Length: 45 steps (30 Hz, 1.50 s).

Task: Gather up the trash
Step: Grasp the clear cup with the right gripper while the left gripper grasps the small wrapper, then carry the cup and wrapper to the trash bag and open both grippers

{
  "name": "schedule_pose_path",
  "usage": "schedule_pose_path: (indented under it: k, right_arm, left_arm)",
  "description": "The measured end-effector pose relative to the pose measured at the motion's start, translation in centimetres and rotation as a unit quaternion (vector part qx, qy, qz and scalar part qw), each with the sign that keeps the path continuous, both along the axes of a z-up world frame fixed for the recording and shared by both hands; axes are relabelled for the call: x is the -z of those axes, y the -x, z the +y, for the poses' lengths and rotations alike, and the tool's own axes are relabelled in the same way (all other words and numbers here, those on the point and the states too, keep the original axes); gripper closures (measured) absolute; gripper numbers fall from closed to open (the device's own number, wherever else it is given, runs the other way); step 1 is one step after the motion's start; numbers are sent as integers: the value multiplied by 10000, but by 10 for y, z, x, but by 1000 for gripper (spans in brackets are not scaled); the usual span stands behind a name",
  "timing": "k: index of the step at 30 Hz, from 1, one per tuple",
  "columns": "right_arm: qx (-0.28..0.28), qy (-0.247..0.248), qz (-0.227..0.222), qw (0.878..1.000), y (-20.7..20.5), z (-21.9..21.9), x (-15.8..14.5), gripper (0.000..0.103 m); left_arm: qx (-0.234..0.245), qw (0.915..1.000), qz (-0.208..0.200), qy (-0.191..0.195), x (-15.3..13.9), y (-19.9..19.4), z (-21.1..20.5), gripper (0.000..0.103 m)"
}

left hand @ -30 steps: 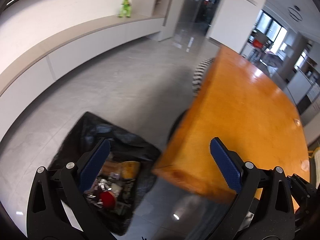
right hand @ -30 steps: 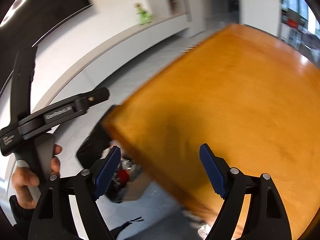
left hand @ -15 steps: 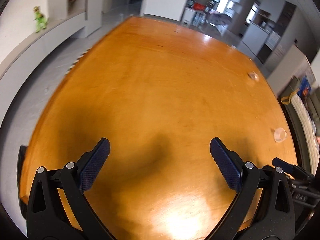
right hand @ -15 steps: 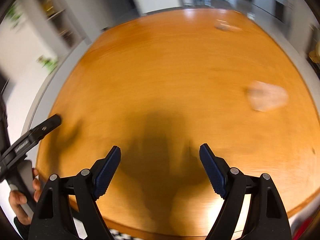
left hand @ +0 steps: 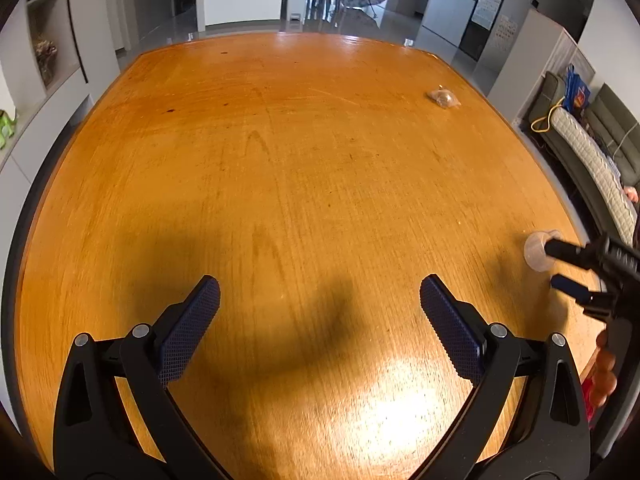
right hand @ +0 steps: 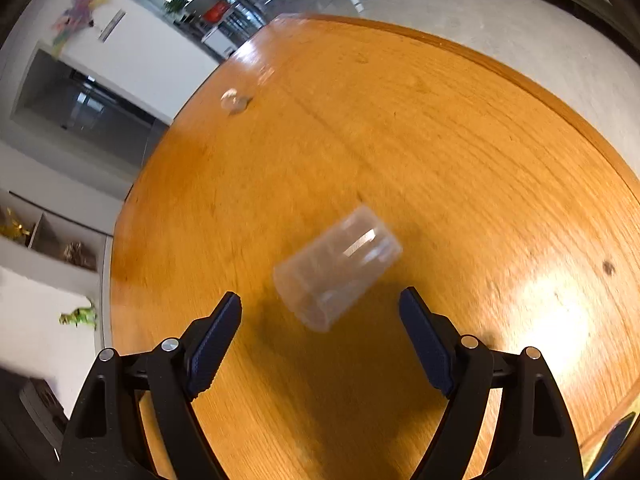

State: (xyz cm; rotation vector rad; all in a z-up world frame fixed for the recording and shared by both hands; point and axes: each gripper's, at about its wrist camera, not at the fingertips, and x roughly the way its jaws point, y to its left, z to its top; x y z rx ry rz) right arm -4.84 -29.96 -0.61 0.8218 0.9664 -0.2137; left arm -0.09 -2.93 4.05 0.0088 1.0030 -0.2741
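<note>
A clear plastic cup [right hand: 336, 268] lies on its side on the orange wooden table [right hand: 440, 140]. My right gripper [right hand: 320, 320] is open and empty, with the cup just ahead of its jaws. In the left wrist view the same cup [left hand: 538, 250] lies near the table's right edge with the right gripper [left hand: 564, 266] beside it. A small crumpled clear wrapper [left hand: 443, 98] lies at the far right of the table and also shows in the right wrist view [right hand: 234, 101]. My left gripper [left hand: 320, 308] is open and empty above the table's near middle.
A grey sofa [left hand: 588, 160] stands past the table's right edge. Shelves [left hand: 44, 48] and a white ledge with a green toy [right hand: 80, 316] run along the left. Grey floor [right hand: 500, 20] surrounds the table.
Both grippers have swung from the black trash bag on the floor to over the table. The right gripper has closed in on the clear cup.
</note>
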Motion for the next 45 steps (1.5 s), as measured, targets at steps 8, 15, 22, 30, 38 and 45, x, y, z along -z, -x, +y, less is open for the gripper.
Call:
schedule_pose_path:
  k: [8,15,22,30,38,45]
  right_arm:
    - [-323,244,84,9991,-23,2,-1,53]
    - [-584,447,-34,9973,-26,-16,1,57]
    - [-649,663,-29,9957,-31,-19,-3,58]
    - [-674,620,-12,9958,-41,-25,0,59]
    - [-734,699,14,9948,-39,-21,-2,61]
    - [-813,677,-57,9944,-33,-7,-9,62]
  left_arm:
    - [387,9988,2,-295,-5,-47,-31,6]
    - [878,9955,338,-55,-10,-135,-106,6]
    - [963,9929,645,260,10,-219,-198,6]
    - [997,9927,681,-57,27,-239,-232,47]
    - [1035,9926,639,-38,26,-235,-218,87]
    - [963,9932,644,53,15,-211,-180,89]
